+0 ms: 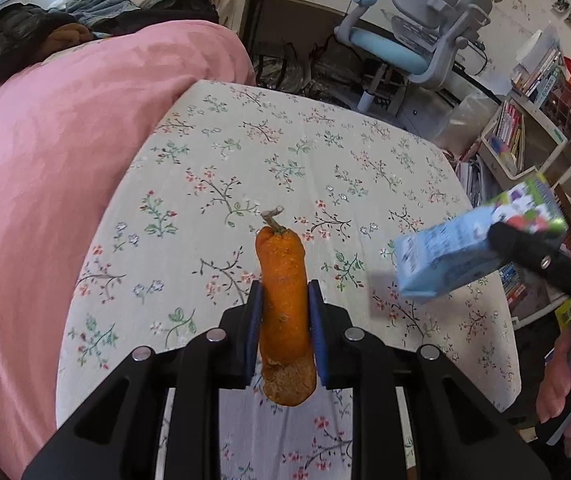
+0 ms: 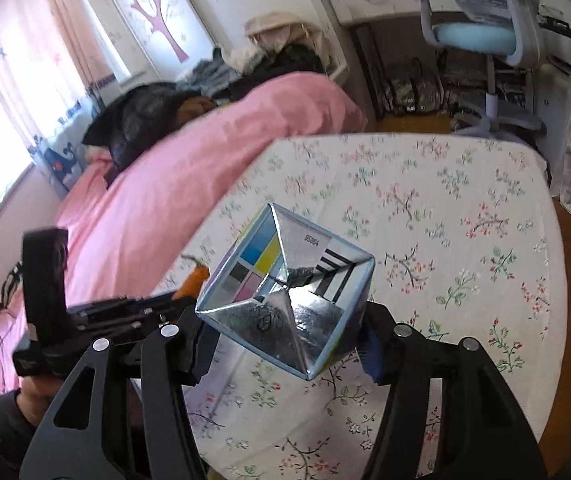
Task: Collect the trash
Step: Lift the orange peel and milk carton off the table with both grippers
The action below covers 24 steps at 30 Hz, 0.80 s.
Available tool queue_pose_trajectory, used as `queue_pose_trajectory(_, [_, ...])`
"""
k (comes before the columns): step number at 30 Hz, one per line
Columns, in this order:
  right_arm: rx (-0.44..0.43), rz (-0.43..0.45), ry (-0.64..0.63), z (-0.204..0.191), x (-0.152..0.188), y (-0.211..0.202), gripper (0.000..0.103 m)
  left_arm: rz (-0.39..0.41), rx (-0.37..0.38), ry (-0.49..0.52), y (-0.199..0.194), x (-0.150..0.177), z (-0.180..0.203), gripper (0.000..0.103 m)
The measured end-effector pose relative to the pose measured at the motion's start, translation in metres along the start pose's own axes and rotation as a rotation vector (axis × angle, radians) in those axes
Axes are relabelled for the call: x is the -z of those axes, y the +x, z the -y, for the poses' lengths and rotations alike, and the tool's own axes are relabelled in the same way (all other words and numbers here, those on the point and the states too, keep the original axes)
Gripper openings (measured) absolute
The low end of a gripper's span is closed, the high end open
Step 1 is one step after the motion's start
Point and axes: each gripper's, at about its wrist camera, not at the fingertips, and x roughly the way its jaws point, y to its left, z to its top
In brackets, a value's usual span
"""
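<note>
With the left hand-held gripper (image 1: 284, 320) clamped on a withered carrot (image 1: 285, 312) and the right hand-held gripper (image 2: 285, 332) clamped on an empty carton (image 2: 285, 292), both above the table (image 1: 365, 152), each grip needs holding firm and level until a bin, not visible here, is reached.

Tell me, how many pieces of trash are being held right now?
2. A shrivelled orange carrot sits clamped between the left gripper's blue-padded fingers. A blue cardboard drink carton is held in the right gripper, above the floral tablecloth. More trash may lie out of view.
</note>
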Motion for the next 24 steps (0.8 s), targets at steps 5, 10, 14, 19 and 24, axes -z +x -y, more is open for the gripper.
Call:
queue_pose_trajectory(5, [-0.029,0.031,0.003,-0.004,-0.004,-0.013,0.055,0.046,-0.023,0.037,-0.013,0.002,0.007,0.023])
queue_pose_trajectory(10, [-0.056,0.043,-0.015,-0.009,-0.006,-0.02,0.055,0.077,-0.051,0.071,-0.017,0.0,0.01,0.023])
queue_pose_trajectory(14, [-0.072,0.047,-0.023,-0.011,-0.006,-0.022,0.055,0.095,-0.067,0.092,-0.019,-0.001,0.011,0.023])
queue_pose_trajectory(19, [-0.086,0.048,-0.036,-0.015,-0.007,-0.024,0.055,0.118,-0.071,0.113,-0.024,-0.003,0.014,0.023])
queue_pose_trajectory(24, [-0.093,0.049,-0.046,-0.017,-0.006,-0.025,0.055,0.133,-0.079,0.134,-0.025,-0.004,0.016,0.023])
